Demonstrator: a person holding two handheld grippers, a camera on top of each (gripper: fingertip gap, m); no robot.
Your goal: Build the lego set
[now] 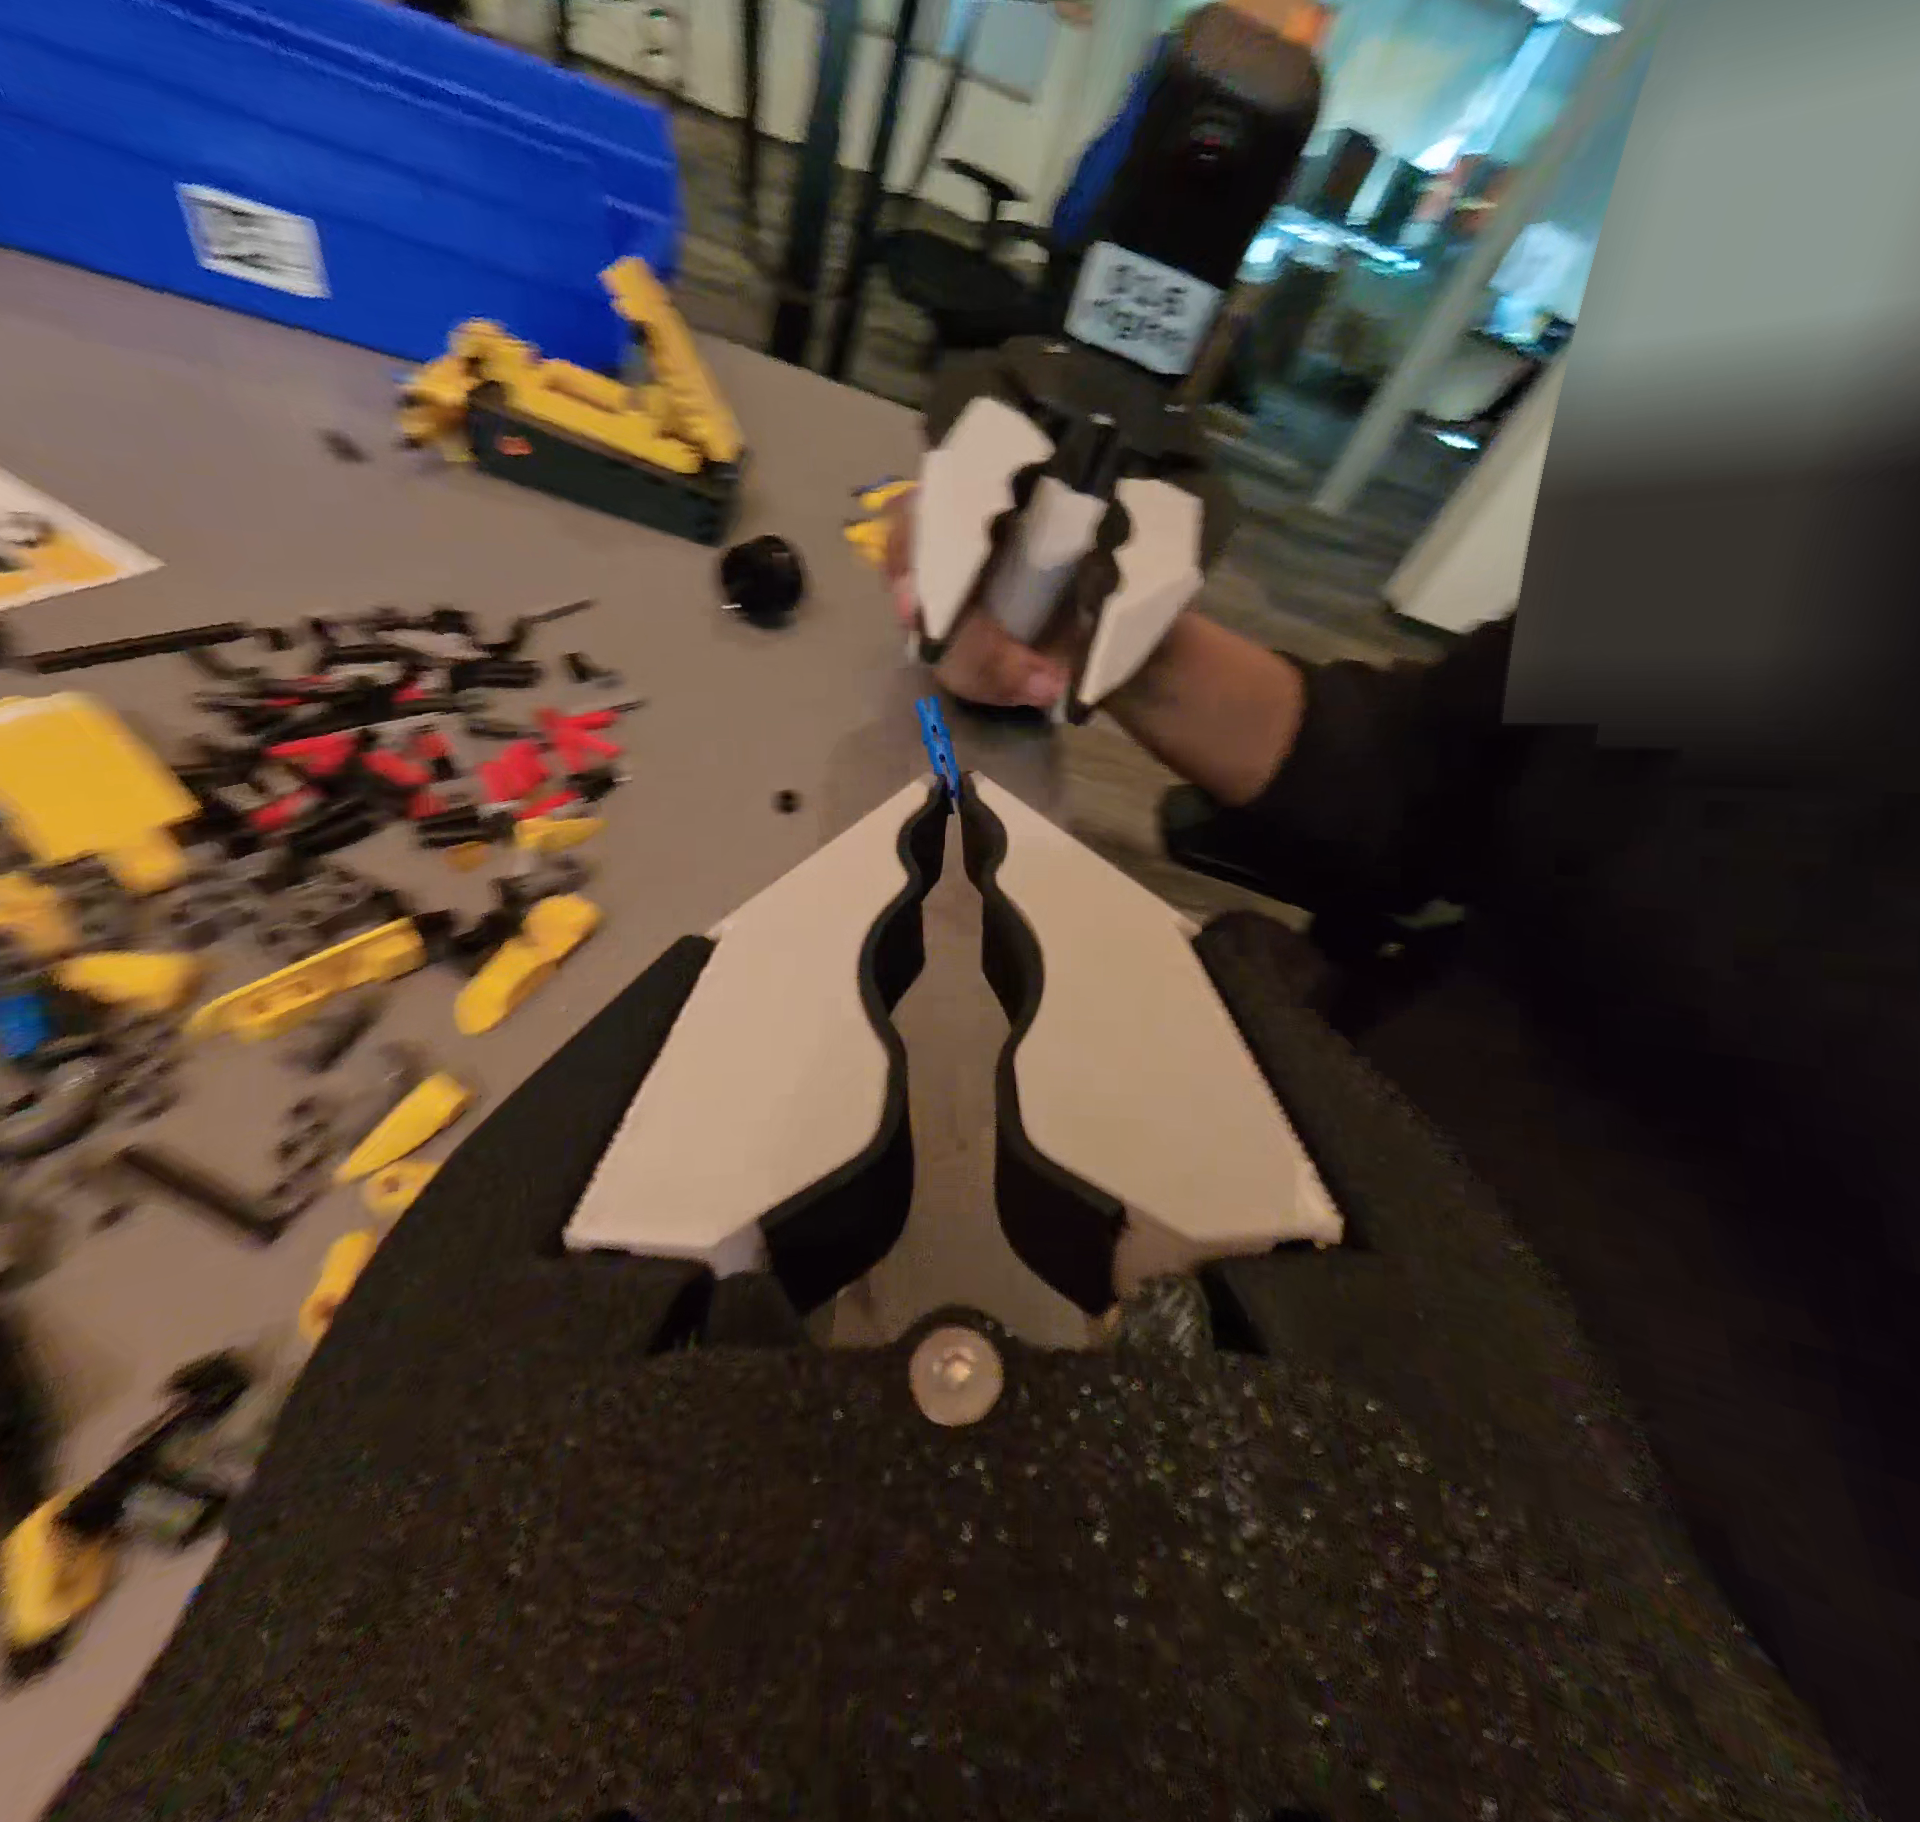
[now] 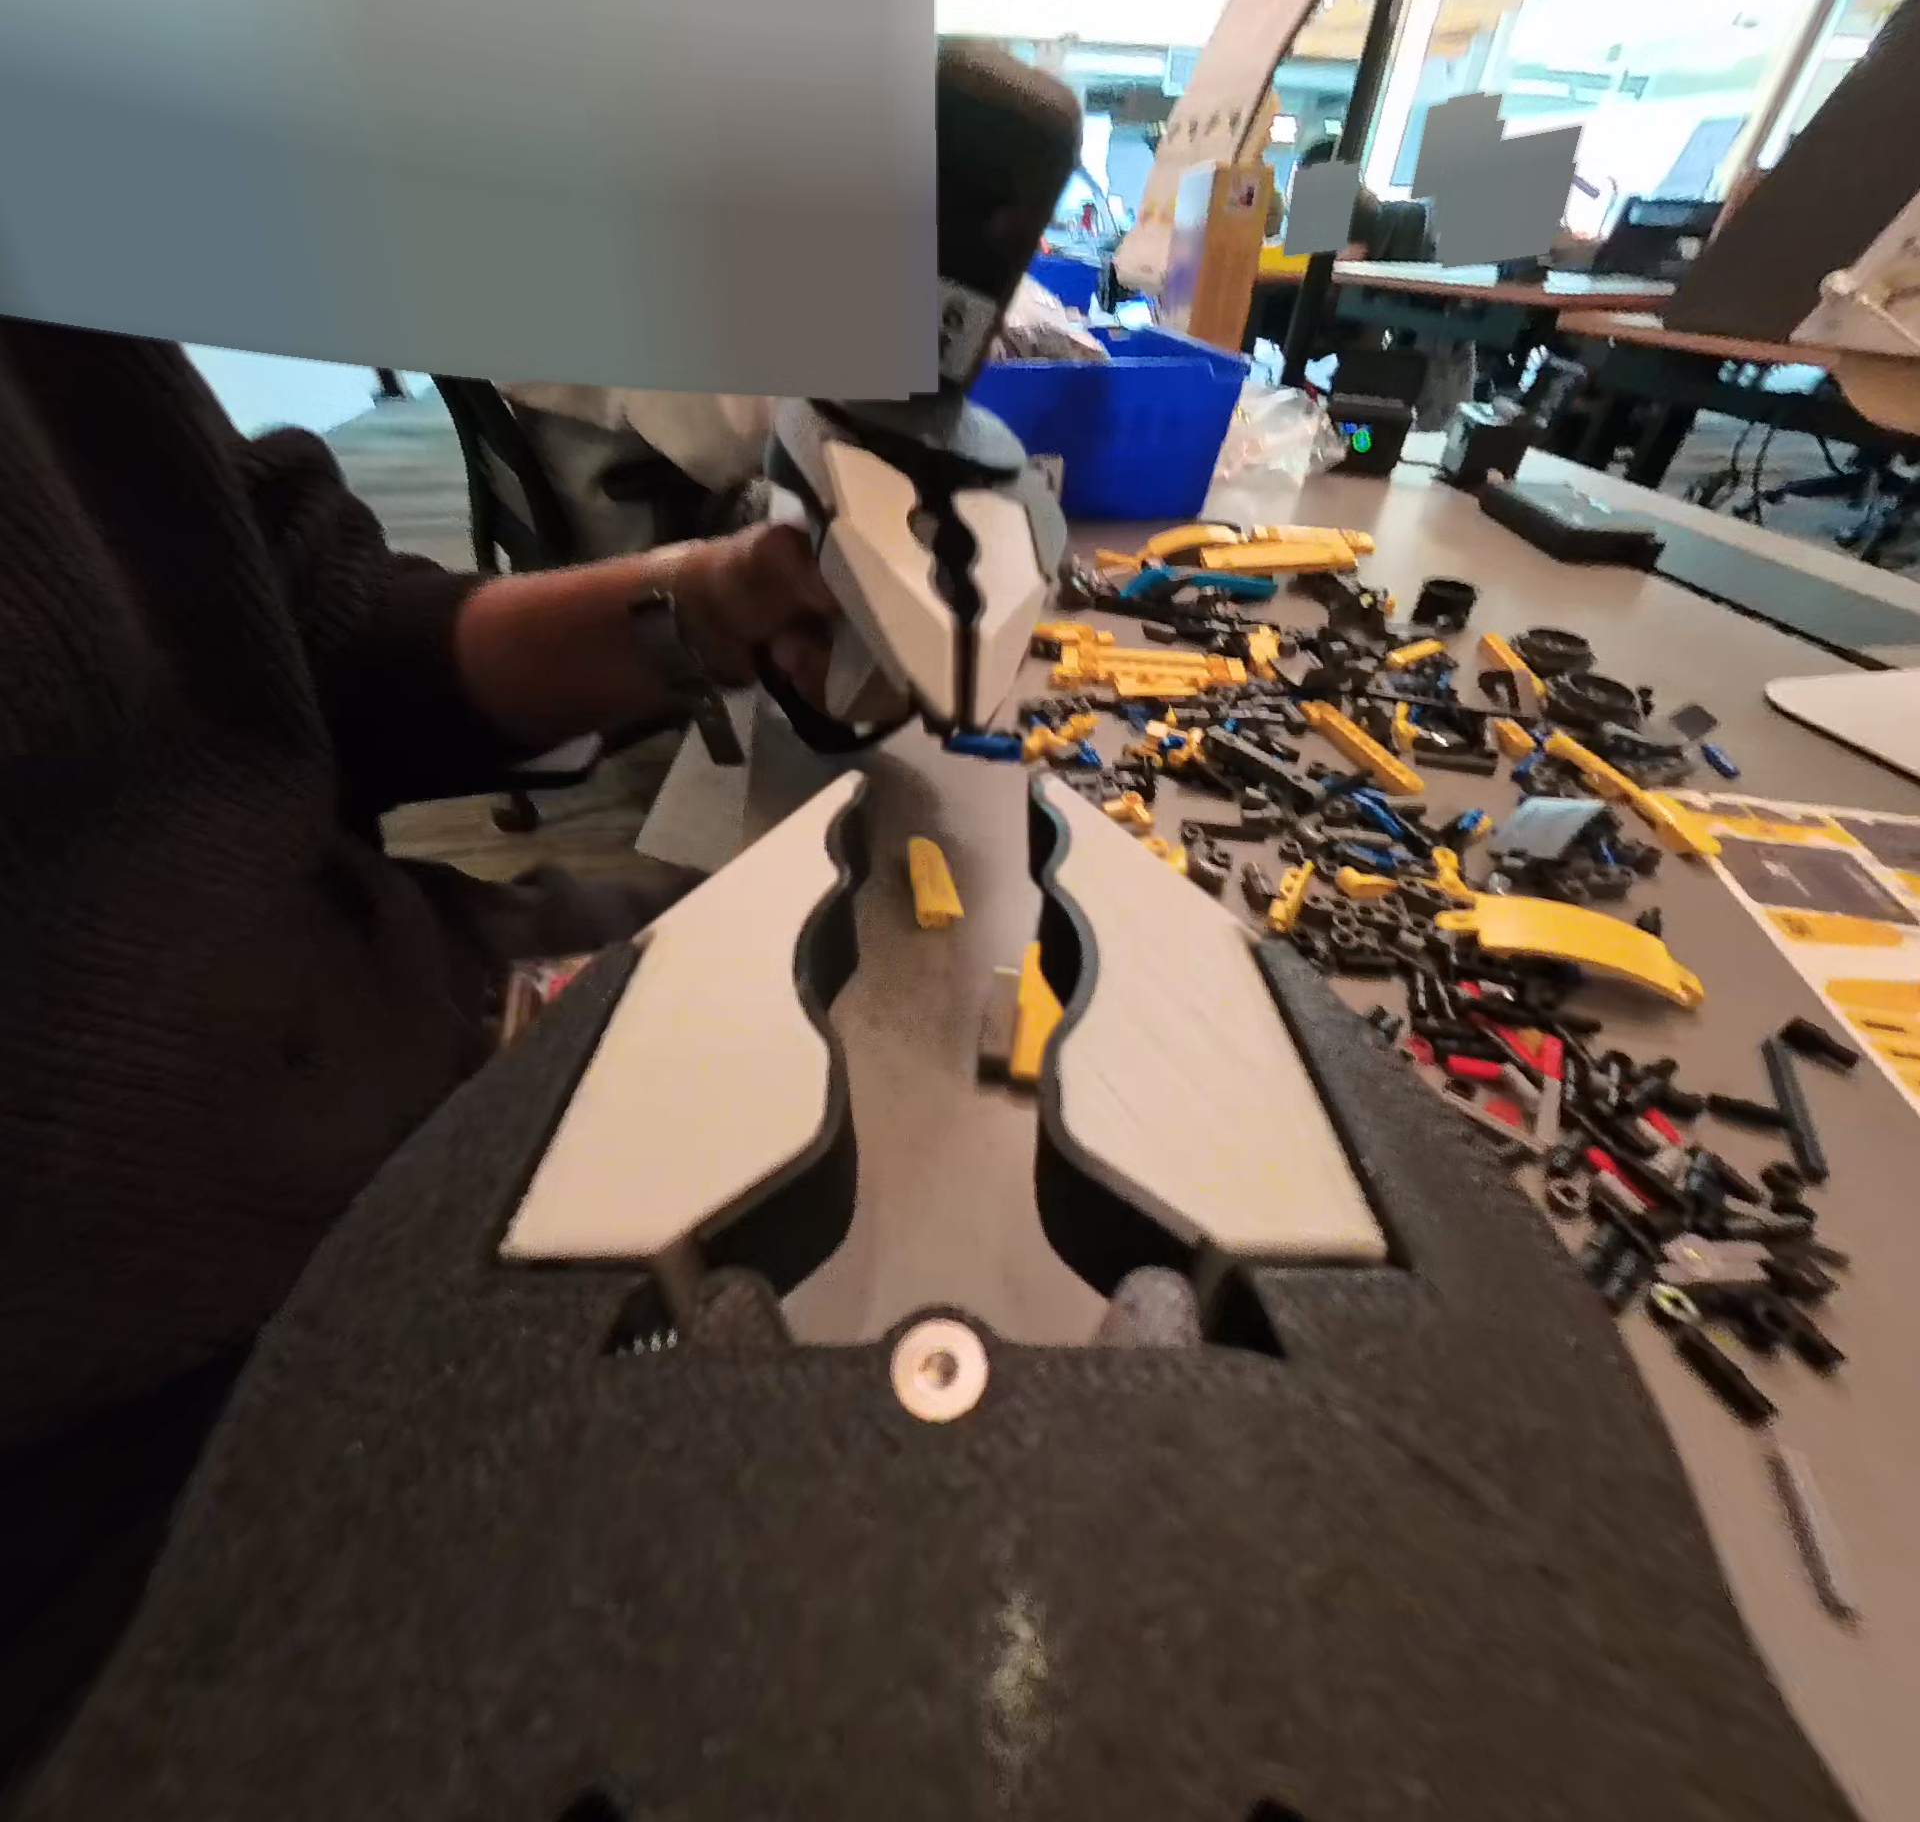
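- The left gripper (image 1: 951,796), with white fingers and black wavy inner pads, is closed down to a thin gap and pinches a small blue plastic pin (image 1: 938,742) at its very tips; the pin sticks out past the tips, above the grey bench (image 1: 644,629).
- In the right wrist view the same blue plastic pin (image 2: 985,744) points sideways from the left gripper (image 2: 961,718), just above the bench (image 2: 1558,546).
- The right gripper (image 2: 948,796) stands wide apart and holds nothing. Its tips are near the blue pin but do not touch it.
- Between the fingers of the right gripper, on the bench, lies a short yellow plastic piece (image 2: 932,882). Closer to the right finger there is a yellow and grey small piece (image 2: 1021,1019), partly hidden under the finger's edge.
- In the left wrist view the right gripper (image 1: 992,676) shows just beyond the blue pin, in a person's hand (image 1: 997,666).
- To the left of the blue pin in that view spreads a loose pile of black, red and yellow building pieces (image 1: 416,775); farther behind it stands a partly built yellow and black model (image 1: 603,422), and next to it a black round wheel (image 1: 764,579).
- Behind the model, a large blue plastic bin (image 1: 312,141) sits on the bench.
- In the right wrist view a printed sheet with yellow pictures (image 2: 1839,899) lies at the far right of the blue pin, beyond the pile (image 2: 1403,816).
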